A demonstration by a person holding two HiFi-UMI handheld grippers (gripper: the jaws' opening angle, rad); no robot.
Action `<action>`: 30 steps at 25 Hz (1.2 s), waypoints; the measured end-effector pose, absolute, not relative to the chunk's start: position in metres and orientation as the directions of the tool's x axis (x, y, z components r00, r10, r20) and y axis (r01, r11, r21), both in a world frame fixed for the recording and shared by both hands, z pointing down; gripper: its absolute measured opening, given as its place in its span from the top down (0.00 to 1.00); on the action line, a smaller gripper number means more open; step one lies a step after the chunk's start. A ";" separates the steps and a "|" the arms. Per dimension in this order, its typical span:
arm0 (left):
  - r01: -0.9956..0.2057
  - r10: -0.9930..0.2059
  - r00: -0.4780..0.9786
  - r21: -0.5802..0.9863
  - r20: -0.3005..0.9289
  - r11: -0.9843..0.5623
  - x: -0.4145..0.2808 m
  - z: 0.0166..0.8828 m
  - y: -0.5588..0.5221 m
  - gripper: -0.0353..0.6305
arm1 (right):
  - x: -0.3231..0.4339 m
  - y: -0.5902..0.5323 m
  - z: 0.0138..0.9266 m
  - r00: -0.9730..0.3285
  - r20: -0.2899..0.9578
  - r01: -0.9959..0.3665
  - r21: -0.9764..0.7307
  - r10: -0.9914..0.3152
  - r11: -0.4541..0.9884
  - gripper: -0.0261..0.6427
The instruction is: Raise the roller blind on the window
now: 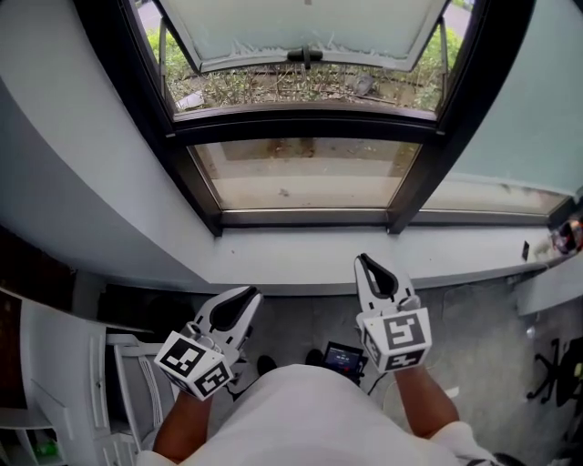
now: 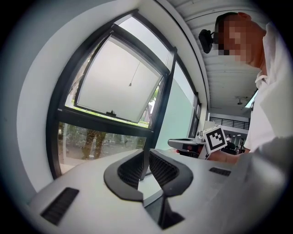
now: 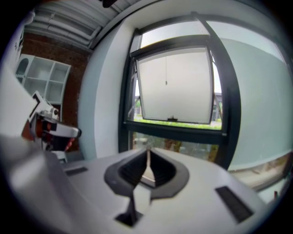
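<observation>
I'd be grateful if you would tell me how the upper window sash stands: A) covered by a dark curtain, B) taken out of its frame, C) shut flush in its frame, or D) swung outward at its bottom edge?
D: in the head view the upper sash tilts out from the frame, and plants show in the gap beneath its bottom edge.

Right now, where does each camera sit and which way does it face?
Head view: on the person's head, looking steeply down at the window; both forearms, left gripper and right gripper show.
Left gripper view: on the left gripper, facing the window along its parted, empty jaws; the person's torso and the right gripper show.
Right gripper view: on the right gripper, facing the window; its empty jaws are closing.
Shared: all see the tilted-open sash.
</observation>
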State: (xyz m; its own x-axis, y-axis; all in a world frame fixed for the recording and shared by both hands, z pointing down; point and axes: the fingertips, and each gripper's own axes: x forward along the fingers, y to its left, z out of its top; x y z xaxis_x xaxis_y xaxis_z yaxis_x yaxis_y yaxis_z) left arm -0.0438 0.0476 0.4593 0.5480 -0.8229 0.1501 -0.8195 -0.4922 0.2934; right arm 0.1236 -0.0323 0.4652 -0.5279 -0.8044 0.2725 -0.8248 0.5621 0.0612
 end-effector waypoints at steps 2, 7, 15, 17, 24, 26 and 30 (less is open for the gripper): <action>-0.812 -0.815 0.559 0.299 0.151 -0.501 -0.049 0.461 0.049 0.86 | 0.117 -0.029 0.466 -0.519 0.280 -0.828 0.068 -0.808 0.556 0.92; -0.791 -0.795 0.589 0.303 0.144 -0.531 -0.055 0.459 0.051 0.86 | 0.108 -0.021 0.463 -0.508 0.285 -0.840 0.046 -0.813 0.541 0.93; -0.763 -0.768 0.627 0.307 0.131 -0.569 -0.058 0.457 0.058 0.86 | 0.100 -0.009 0.467 -0.479 0.307 -0.855 0.051 -0.822 0.517 0.93; -0.756 -0.762 0.635 0.307 0.129 -0.578 -0.057 0.455 0.060 0.86 | 0.099 -0.005 0.466 -0.473 0.308 -0.857 0.058 -0.826 0.512 0.93; -0.741 -0.749 0.653 0.301 0.113 -0.600 -0.055 0.447 0.064 0.86 | 0.098 -0.001 0.457 -0.460 0.302 -0.860 0.083 -0.835 0.504 0.93; -0.738 -0.747 0.656 0.304 0.113 -0.602 -0.055 0.447 0.066 0.86 | 0.097 0.000 0.457 -0.461 0.305 -0.858 0.089 -0.834 0.507 0.93; -0.738 -0.750 0.653 0.305 0.103 -0.601 -0.055 0.443 0.067 0.86 | 0.095 0.000 0.453 -0.462 0.307 -0.851 0.110 -0.832 0.513 0.93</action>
State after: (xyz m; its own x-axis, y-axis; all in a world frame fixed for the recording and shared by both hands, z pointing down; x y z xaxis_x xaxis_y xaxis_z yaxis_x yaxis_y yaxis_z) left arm -0.0552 0.0669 0.4432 0.6533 -0.7500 0.1034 -0.7385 -0.6012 0.3054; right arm 0.0951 -0.0001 0.4531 -0.4621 -0.8319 0.3074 -0.8510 0.5134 0.1102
